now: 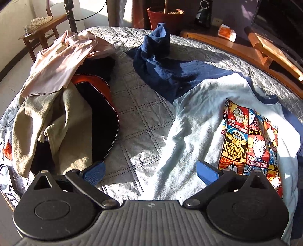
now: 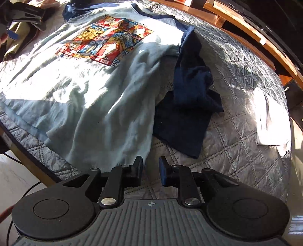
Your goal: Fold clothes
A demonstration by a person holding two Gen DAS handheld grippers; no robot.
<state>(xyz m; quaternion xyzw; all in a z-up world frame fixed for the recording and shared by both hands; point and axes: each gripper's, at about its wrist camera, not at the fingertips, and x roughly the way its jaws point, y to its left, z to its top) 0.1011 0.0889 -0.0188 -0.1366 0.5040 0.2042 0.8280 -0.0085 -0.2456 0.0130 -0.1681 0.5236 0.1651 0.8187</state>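
A light blue shirt [image 1: 198, 121] with navy sleeves and a colourful cartoon print lies spread face up on the quilted grey cover [image 1: 138, 106]. It also shows in the right wrist view [image 2: 85, 85]. One navy sleeve [image 1: 164, 62] lies bunched toward the far side; the other navy sleeve [image 2: 191, 98] lies crumpled beside the body. My left gripper [image 1: 149, 173] is wide open and empty, hovering over the shirt's hem edge. My right gripper [image 2: 151, 167] is open a little, empty, just above the hem's corner near the table edge. The left gripper [image 2: 13, 35] shows at the far left there.
A heap of clothes, pink [image 1: 64, 62], beige [image 1: 56, 121] and a black zipped jacket [image 1: 102, 106], lies at the left. A folded white cloth [image 2: 270, 117] lies at the right. A wooden bench [image 1: 246, 51], a plant pot [image 1: 164, 17] and a chair with a shoe [image 1: 37, 22] stand beyond.
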